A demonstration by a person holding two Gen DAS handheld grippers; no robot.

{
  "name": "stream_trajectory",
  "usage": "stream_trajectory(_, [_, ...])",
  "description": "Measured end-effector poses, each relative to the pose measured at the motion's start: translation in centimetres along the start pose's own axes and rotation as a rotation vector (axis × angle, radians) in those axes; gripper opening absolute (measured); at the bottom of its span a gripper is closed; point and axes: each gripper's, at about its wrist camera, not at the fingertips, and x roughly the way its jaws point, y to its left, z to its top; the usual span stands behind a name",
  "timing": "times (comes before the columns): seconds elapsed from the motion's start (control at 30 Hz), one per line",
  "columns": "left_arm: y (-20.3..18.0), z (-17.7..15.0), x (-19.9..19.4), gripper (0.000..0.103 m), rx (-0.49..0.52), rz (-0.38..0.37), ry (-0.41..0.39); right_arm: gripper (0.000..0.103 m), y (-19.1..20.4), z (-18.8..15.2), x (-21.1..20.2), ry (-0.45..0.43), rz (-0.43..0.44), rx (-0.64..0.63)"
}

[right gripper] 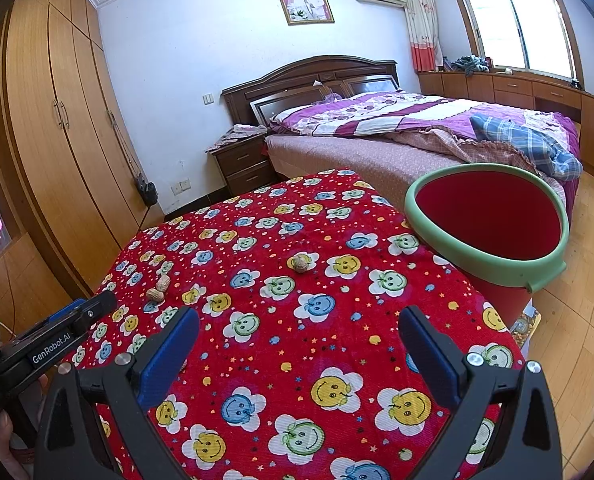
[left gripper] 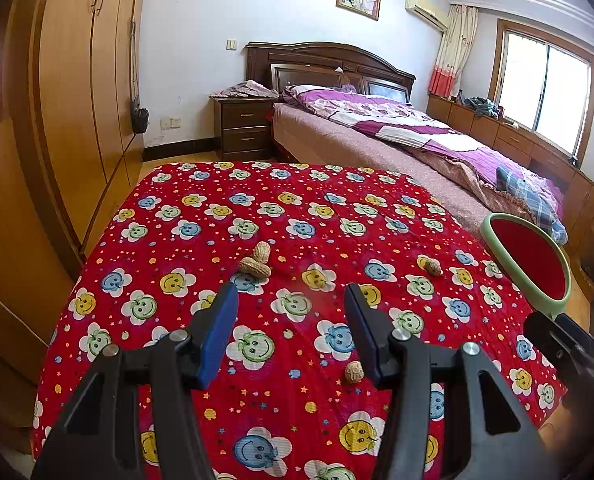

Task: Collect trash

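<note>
Hovering over a red smiley-flower cloth (left gripper: 281, 216), two blue-padded tongs hang spread apart, gripping nothing.

The left gripper (left gripper: 291, 300) has its jaws wide, with a pair of touching peanut shells (left gripper: 257, 260) just ahead of its left finger, one shell (left gripper: 433, 267) ahead to its right and another (left gripper: 354, 372) beside its right finger. The right gripper (right gripper: 299, 326) gapes wider still; a red bin with green rim (right gripper: 421, 188) stands ahead to its right, off the cloth's edge.
</note>
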Motion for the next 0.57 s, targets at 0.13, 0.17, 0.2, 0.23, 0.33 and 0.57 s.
stream_trajectory(0.13, [0.0,0.2,-0.3,0.055,0.002,0.003,-0.007,0.102,0.0,0.2,-0.2,-0.008,-0.001,0.006])
stream_trajectory(0.17, [0.0,0.3,-0.4,0.055,0.003,0.003,-0.010,0.102,0.0,0.2,-0.2,-0.012,0.000,0.009])
stream_trajectory(0.2, [-0.1,0.3,-0.6,0.055,0.004,0.004,-0.012,0.102,0.0,0.3,-0.4,-0.016,0.000,0.010])
stream_trajectory(0.23, [-0.2,0.4,-0.8,0.055,0.005,0.005,-0.016,0.102,0.0,0.3,-0.5,-0.022,0.002,0.011])
stream_trajectory(0.33, [-0.5,0.5,-1.4,0.055,0.009,0.007,-0.027,0.102,0.1,0.5,-1.0,-0.039,0.007,0.012])
stream_trajectory(0.57, [-0.8,0.7,-2.1,0.055,0.014,0.012,-0.044,0.102,0.3,0.6,-1.7,-0.061,0.015,0.015])
